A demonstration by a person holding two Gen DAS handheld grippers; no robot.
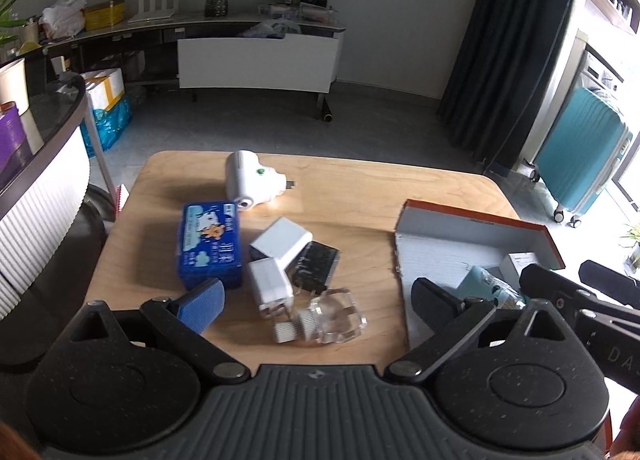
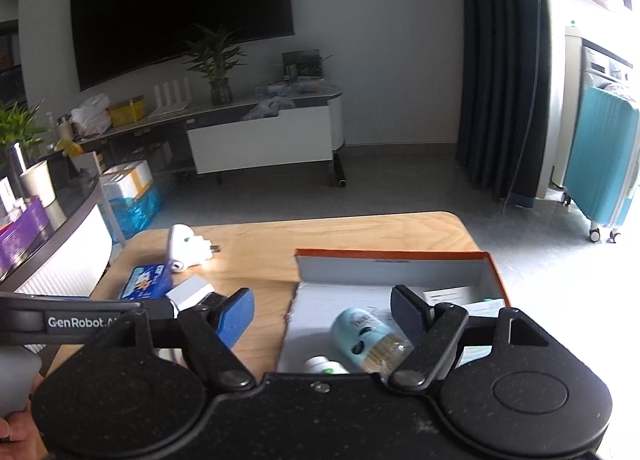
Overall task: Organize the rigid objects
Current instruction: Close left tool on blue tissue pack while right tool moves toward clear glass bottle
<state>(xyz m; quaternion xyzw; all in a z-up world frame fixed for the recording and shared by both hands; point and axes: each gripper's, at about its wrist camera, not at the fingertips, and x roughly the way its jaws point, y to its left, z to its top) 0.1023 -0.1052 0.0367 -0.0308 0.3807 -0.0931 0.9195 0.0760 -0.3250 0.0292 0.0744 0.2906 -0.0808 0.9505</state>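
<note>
On the wooden table [image 1: 352, 195] lie a white plug-in device [image 1: 248, 179], a blue box [image 1: 210, 246], two white chargers [image 1: 280, 242] [image 1: 270, 280], a black block [image 1: 316, 266] and a clear glass bottle [image 1: 332, 316]. My left gripper [image 1: 316, 300] hovers open above the chargers and bottle, holding nothing. To the right stands an orange-edged open box [image 1: 472, 236] [image 2: 400, 264] holding a light-blue bottle [image 2: 368, 334], a small white container [image 2: 324, 364] and paper packs [image 2: 448, 294]. My right gripper [image 2: 324, 318] stands open over that box, empty.
A curved dark counter [image 1: 40, 131] with a purple box stands left of the table. Beyond the table are grey floor, a white TV cabinet [image 1: 256, 59], dark curtains [image 1: 504, 39] and a teal suitcase [image 1: 580, 167] at the right. The left gripper's body [image 2: 72, 318] crosses the right wrist view.
</note>
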